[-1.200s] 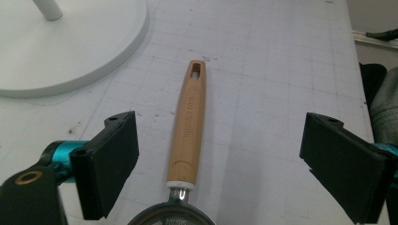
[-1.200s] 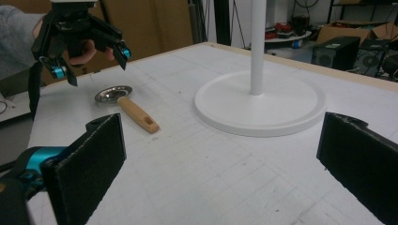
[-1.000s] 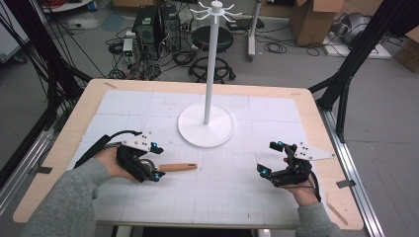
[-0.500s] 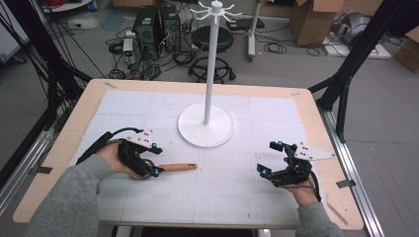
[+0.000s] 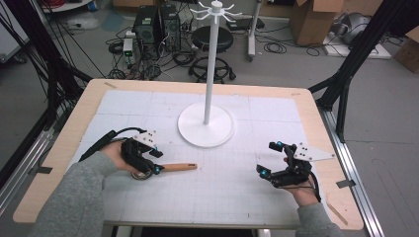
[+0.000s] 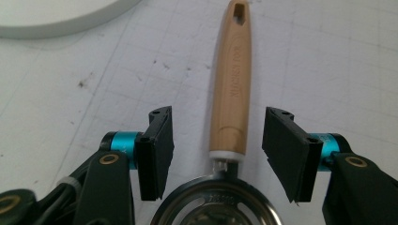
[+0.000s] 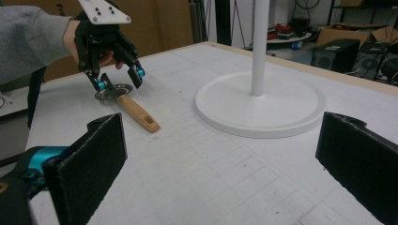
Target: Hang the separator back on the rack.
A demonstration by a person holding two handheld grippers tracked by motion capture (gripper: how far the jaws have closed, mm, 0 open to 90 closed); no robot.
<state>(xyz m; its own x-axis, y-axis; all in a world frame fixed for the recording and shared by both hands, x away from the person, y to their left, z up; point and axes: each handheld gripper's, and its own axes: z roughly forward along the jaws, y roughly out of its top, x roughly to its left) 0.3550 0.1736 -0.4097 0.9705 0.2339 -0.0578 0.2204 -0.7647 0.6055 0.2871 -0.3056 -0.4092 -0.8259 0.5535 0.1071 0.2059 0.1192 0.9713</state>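
Observation:
A small metal strainer with a tan wooden handle (image 5: pixel 179 167) lies flat on the white mat, left of centre. My left gripper (image 5: pixel 157 162) is open over it. Its two pads stand either side of the handle (image 6: pixel 231 89), just above the metal ring (image 6: pixel 220 206), and do not touch it. My right gripper (image 5: pixel 268 158) is held open near the table's right front, with nothing between its pads. The right gripper view looks past its own open gripper (image 7: pixel 220 164) at the left gripper (image 7: pixel 119 79) above the strainer (image 7: pixel 136 112).
A white stand with a round base (image 5: pixel 206 125) and a tall pole (image 5: pixel 211 59), topped by a ring of hooks, stands at the middle back of the mat. Bare wooden table edge (image 5: pixel 326 148) runs along the right. Cables trail from both grippers.
The left gripper has shifted very slightly over the strainer's ring end. The strainer and the right gripper have stayed where they were.

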